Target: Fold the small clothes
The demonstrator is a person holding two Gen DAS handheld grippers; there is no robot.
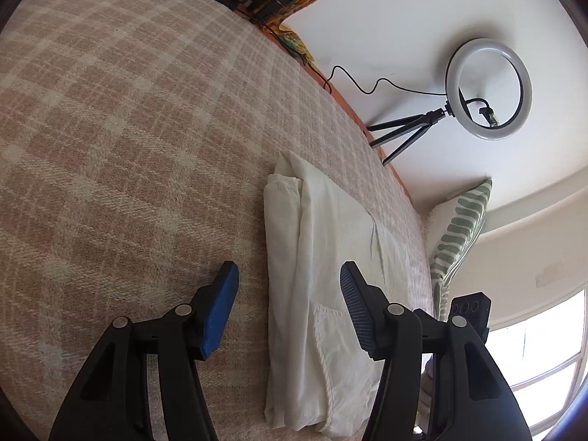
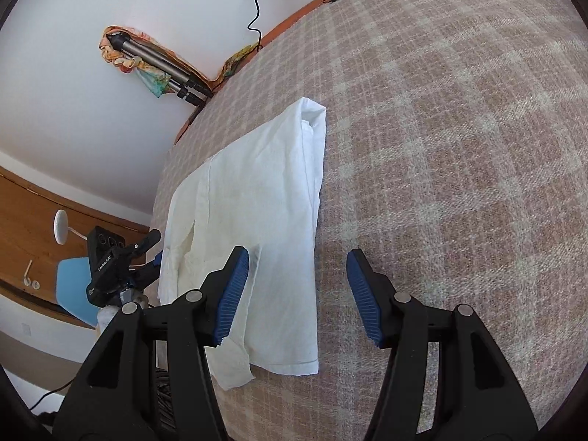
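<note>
Left gripper point(image 1: 289, 275): jaws spread wide, nothing between the blue pads point(image 1: 220, 308). It hangs above the near end of the white garment point(image 1: 312, 275), one finger over the bedcover, the other over the cloth; contact cannot be confirmed.

Right gripper point(image 2: 297, 261): likewise released, jaws apart and empty. Its left finger sits over the garment's point(image 2: 257, 202) near portion, its right finger over bare cover. The other gripper's body point(image 2: 110, 264) shows at the bed's edge, just beside the garment's far side.

The garment lies folded into a long narrow strip on the checked beige bedcover point(image 1: 128, 128), near one edge of the bed. A stitched patch resembling a pocket point(image 1: 330, 330) faces up at the near end; layers show at the far end.

Beyond: a ring light point(image 1: 488, 88) on a small tripod stands on the bed's rim against the white wall. A striped green-and-white cushion point(image 1: 459, 231) rests at the edge. A folded tripod point(image 2: 158, 62) lies wrapped in patterned cloth. No containers are visible.
</note>
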